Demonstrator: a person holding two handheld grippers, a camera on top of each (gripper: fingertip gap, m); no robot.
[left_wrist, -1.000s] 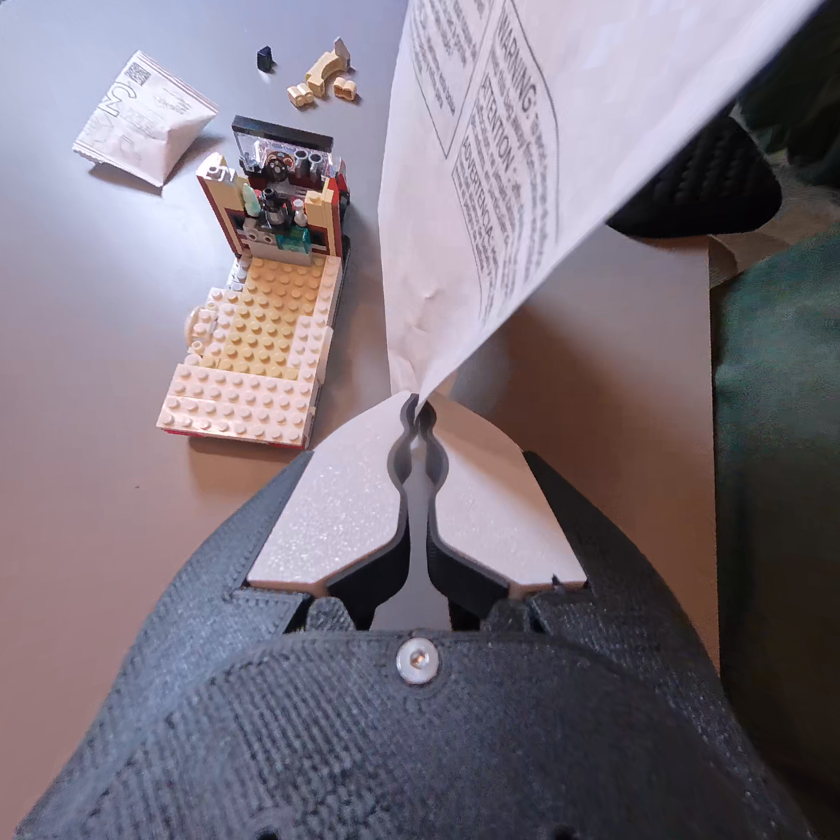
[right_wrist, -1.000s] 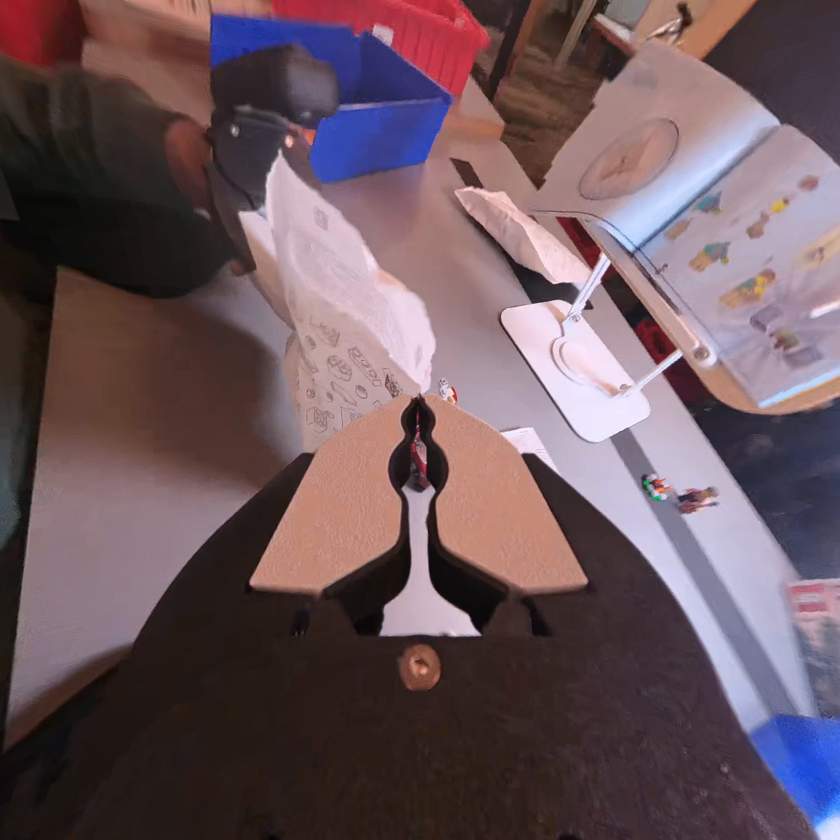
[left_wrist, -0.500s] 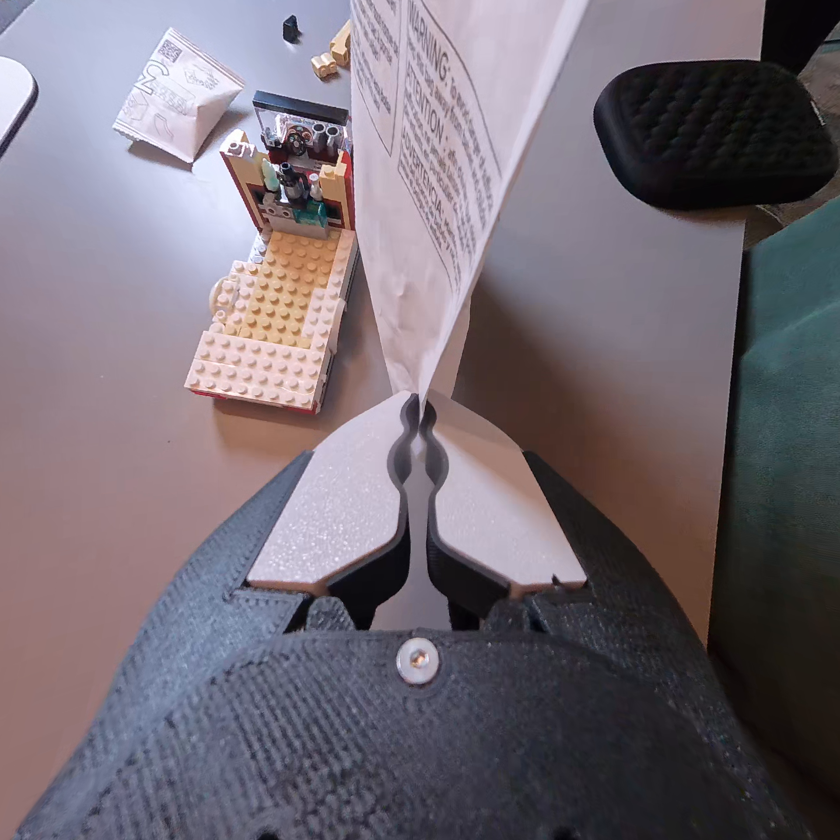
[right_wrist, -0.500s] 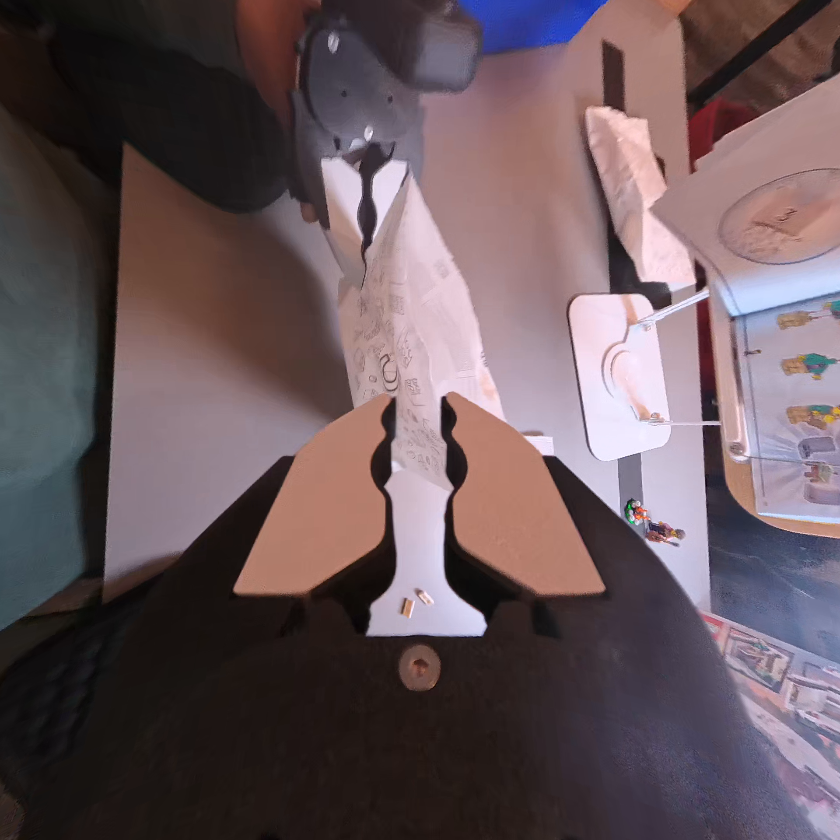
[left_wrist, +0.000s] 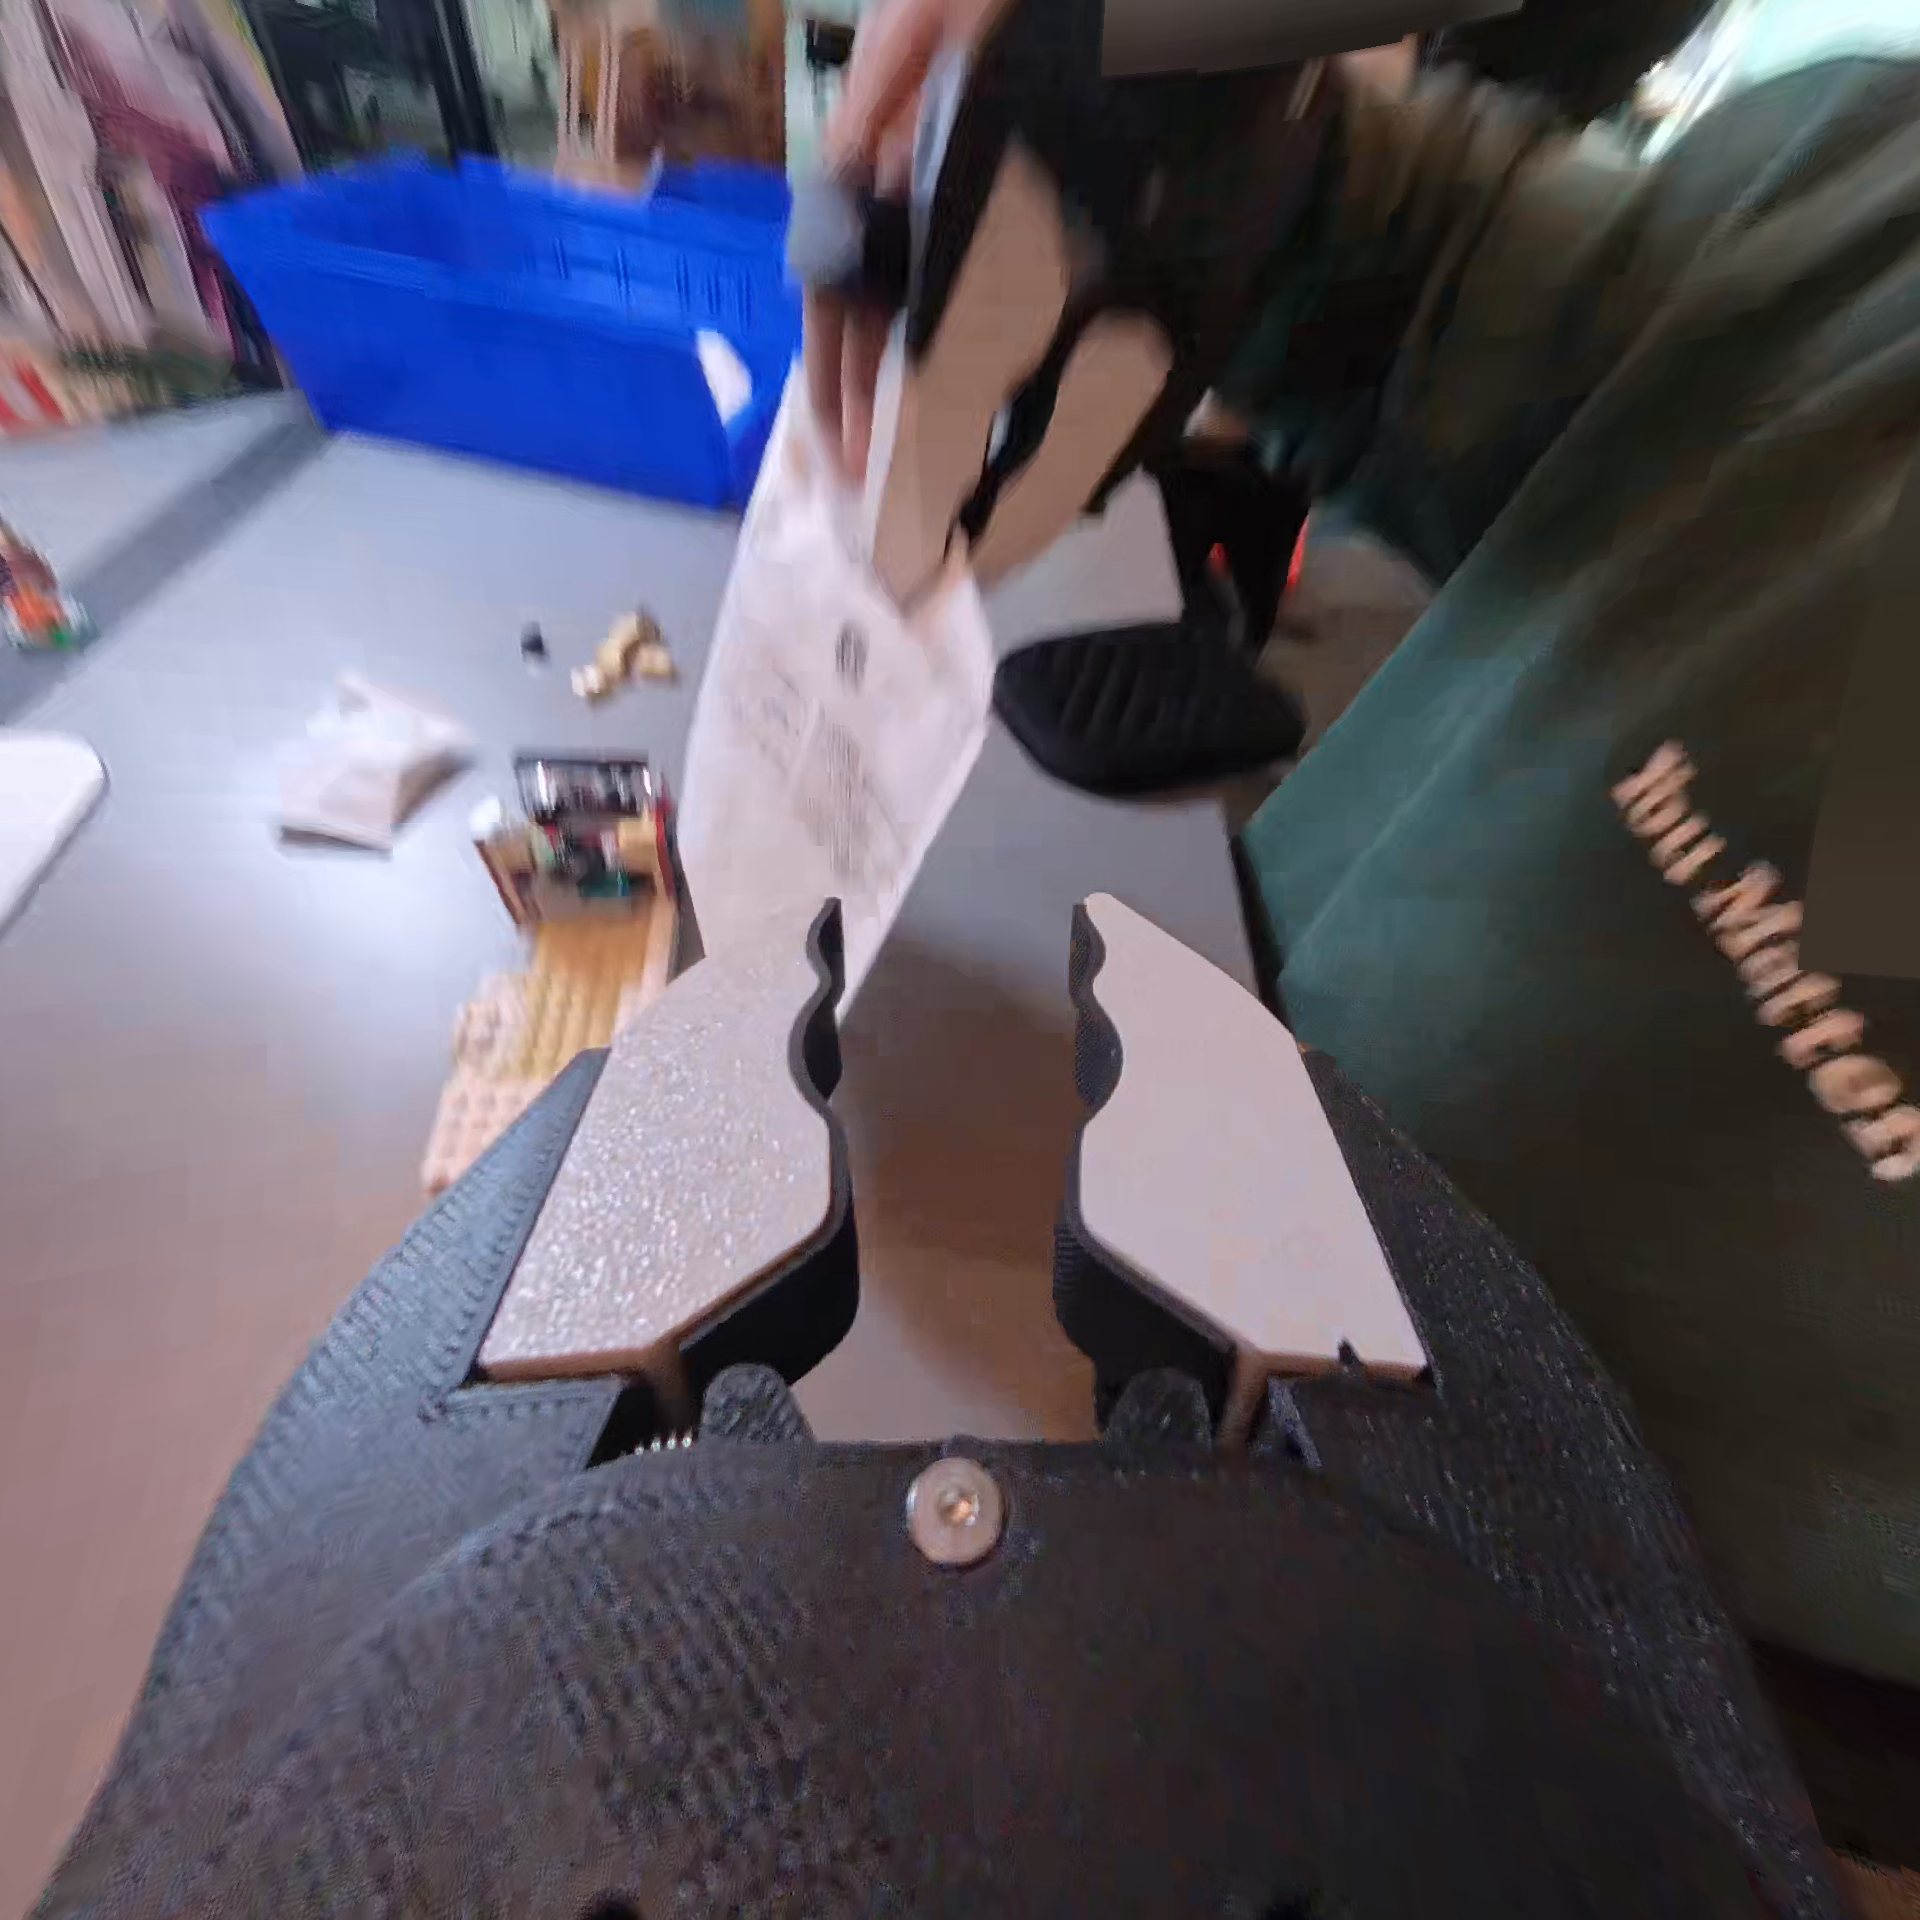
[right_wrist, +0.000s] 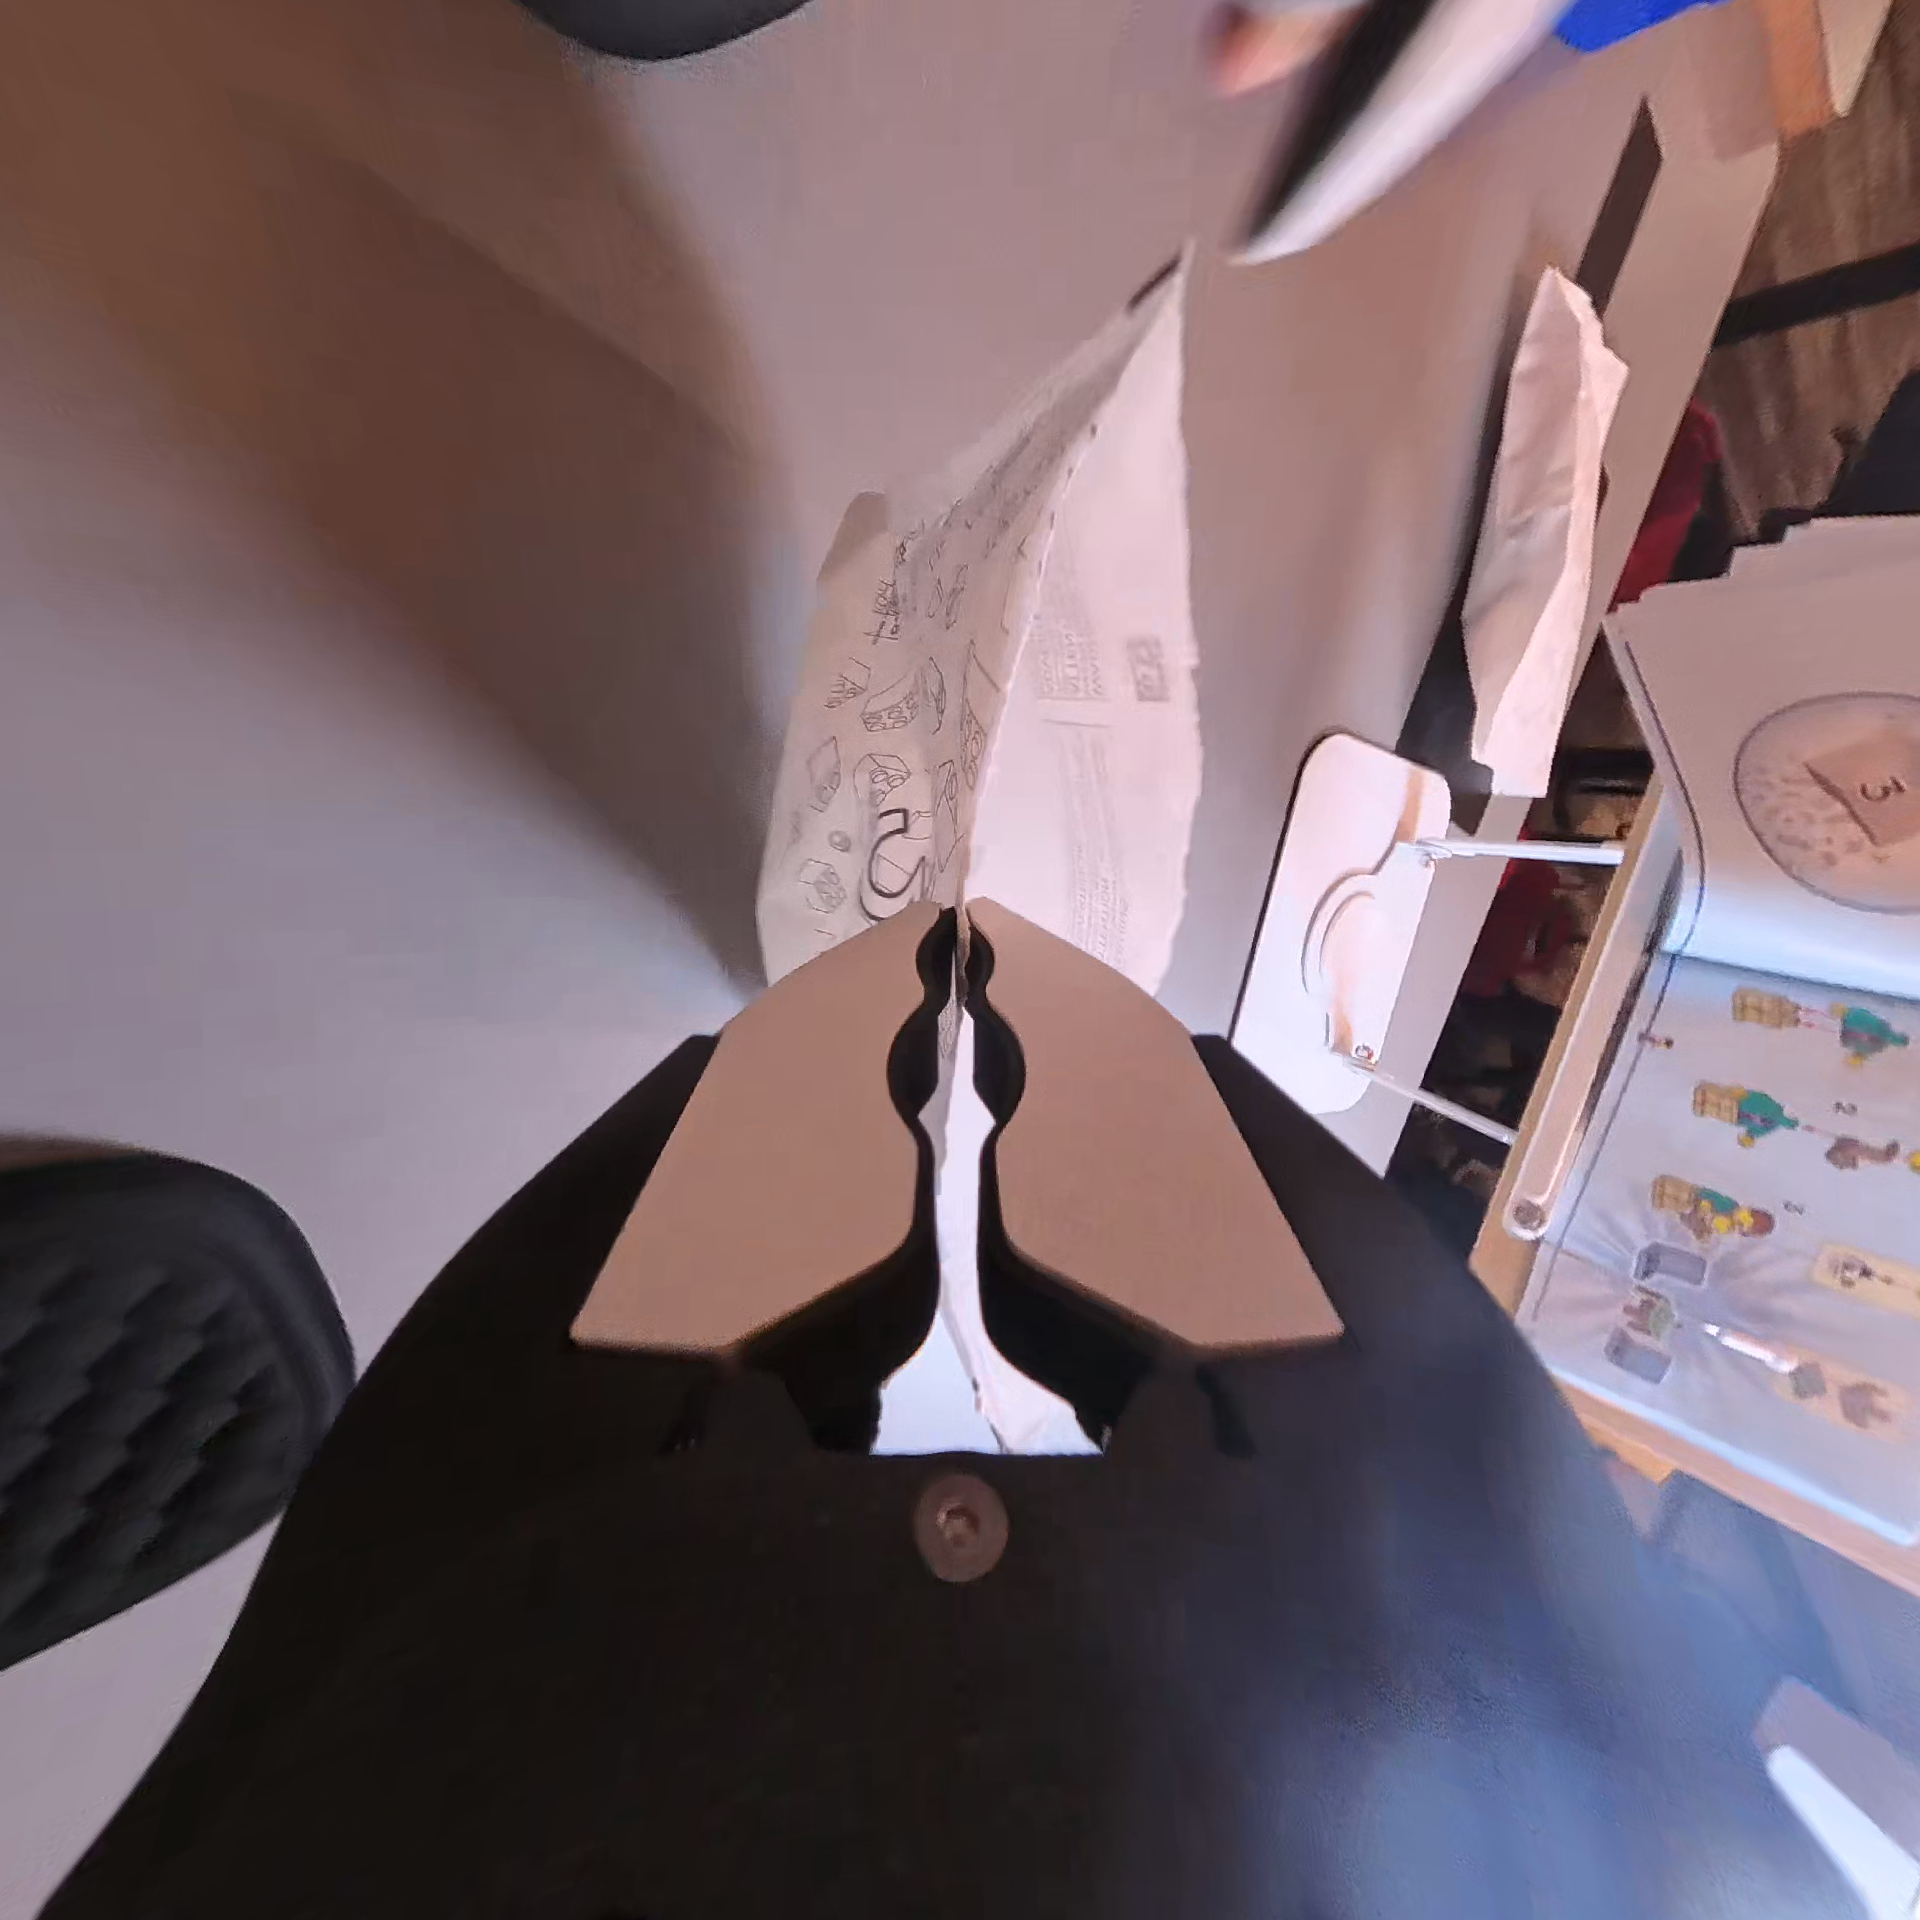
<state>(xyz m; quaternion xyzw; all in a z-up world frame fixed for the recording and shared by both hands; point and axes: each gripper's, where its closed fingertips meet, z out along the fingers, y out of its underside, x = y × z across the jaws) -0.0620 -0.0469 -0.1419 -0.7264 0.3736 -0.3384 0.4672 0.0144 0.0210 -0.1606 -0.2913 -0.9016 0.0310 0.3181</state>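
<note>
1. Two grippers share one white paper bag (right_wrist: 997, 665): the right gripper (right_wrist: 958, 920) is clenched on the bag's edge, both pads pressed against the paper, while the left gripper (left_wrist: 951, 914) stands wide apart with nothing pinched between its fingers.
2. Seen from the left wrist view, the bag (left_wrist: 831, 748) hangs in the air from the right gripper (left_wrist: 940, 582) above it, and its lower edge lies just beside the left gripper's left finger (left_wrist: 717, 1122) (whether it touches is too blurred to tell).
3. Below the bag on the grey worktop (left_wrist: 208, 987) sits a partly built brick model (left_wrist: 566, 914) with a tan studded floor.
4. Beyond the model lie a smaller white packet (left_wrist: 364, 769), a few loose tan pieces (left_wrist: 623, 655) and one small dark piece (left_wrist: 532, 639).
5. Farther back stands a blue bin (left_wrist: 499, 312).
6. From the right wrist view, a white stand (right_wrist: 1340, 914) holds an open instruction booklet (right_wrist: 1766, 1143) to the right of the bag, with another crumpled white bag (right_wrist: 1538, 520) lying behind it.
</note>
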